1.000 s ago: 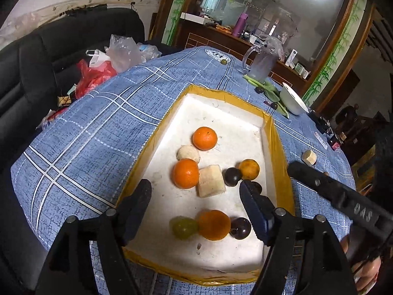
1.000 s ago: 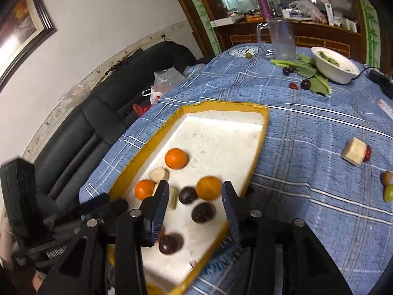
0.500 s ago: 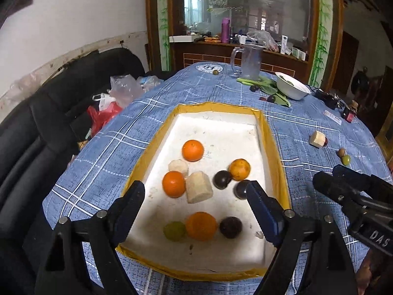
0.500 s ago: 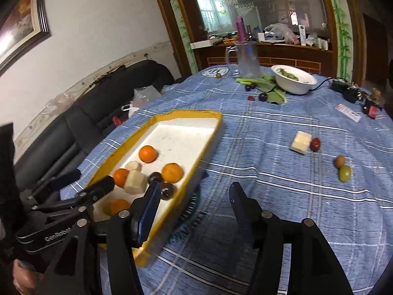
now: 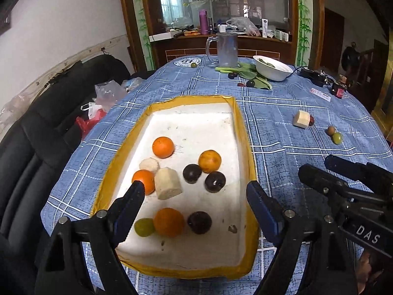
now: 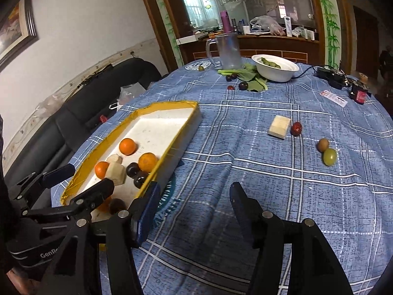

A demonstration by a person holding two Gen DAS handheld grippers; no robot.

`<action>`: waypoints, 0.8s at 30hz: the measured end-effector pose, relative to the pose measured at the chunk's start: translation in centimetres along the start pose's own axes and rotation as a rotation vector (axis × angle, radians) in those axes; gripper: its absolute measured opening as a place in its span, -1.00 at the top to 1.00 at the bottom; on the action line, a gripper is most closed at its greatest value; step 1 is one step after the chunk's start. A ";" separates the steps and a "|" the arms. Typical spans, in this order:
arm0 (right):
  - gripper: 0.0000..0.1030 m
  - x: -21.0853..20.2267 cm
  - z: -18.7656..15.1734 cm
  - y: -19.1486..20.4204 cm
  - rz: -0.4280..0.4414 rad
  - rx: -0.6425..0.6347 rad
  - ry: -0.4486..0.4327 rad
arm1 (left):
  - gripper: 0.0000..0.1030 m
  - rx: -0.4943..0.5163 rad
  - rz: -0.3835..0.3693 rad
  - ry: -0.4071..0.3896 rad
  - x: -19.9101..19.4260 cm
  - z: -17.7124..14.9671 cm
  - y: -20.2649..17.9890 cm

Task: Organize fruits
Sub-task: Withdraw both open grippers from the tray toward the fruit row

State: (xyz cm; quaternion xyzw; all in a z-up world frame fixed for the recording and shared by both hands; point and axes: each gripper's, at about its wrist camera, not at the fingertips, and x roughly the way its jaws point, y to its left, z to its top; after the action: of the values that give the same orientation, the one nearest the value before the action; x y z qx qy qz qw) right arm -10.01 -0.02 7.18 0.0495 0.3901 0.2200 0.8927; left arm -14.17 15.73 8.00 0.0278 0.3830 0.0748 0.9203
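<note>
- Yellow-rimmed white tray (image 5: 242, 132) sits on the blue checked cloth (image 5: 282, 127), holding oranges (image 5: 163, 147), dark plums (image 5: 192, 173), pale chunks (image 5: 168, 183) and a green fruit (image 5: 144, 227). Left gripper (image 5: 194, 196) hangs over it, jaws wide, nothing between them.
- Right view: right gripper (image 6: 194, 198) sits beside the tray over bare cloth, jaws apart and empty. A pale block (image 6: 279, 126), red fruit (image 6: 296, 128), brown fruit (image 6: 323, 145) and green one (image 6: 329, 156) lie loose, well apart from the tray.

Left claw (image 5: 194, 194) jaws wide apart, empty; right claw (image 6: 194, 196) jaws parted, empty; both angled downward.
</note>
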 end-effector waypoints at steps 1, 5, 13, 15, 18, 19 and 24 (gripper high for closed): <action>-0.23 -0.1 0.0 -0.1 0.000 0.003 -0.002 | -0.63 -0.001 0.000 0.000 0.0 0.0 -0.1; -0.23 -0.4 0.1 -0.4 -0.004 0.012 -0.020 | -0.63 0.001 -0.009 -0.001 0.0 0.1 -0.4; -0.22 -0.7 -0.2 -1.5 -0.018 0.028 -0.019 | -0.63 0.023 -0.006 -0.009 -0.2 0.2 -1.1; -0.22 -0.9 -0.3 -2.0 -0.026 0.036 -0.021 | -0.63 0.030 -0.004 -0.009 -0.3 0.2 -1.3; -0.22 -1.2 -0.4 -2.9 -0.036 0.050 -0.023 | -0.63 0.044 -0.009 -0.007 -0.4 0.2 -1.8; -0.22 -1.3 -0.4 -3.2 -0.041 0.055 -0.023 | -0.63 0.048 -0.013 -0.006 -0.4 0.3 -2.0; -0.24 -2.8 -0.4 -5.5 -0.081 0.069 -0.041 | -0.63 0.062 -0.046 -0.001 -0.5 1.1 -2.6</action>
State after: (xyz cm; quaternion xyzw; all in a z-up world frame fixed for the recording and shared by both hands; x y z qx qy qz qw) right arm -10.06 -6.20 7.39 0.0688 0.3806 0.1692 0.9065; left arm -13.45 13.13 8.85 0.0473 0.3850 0.0416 0.9208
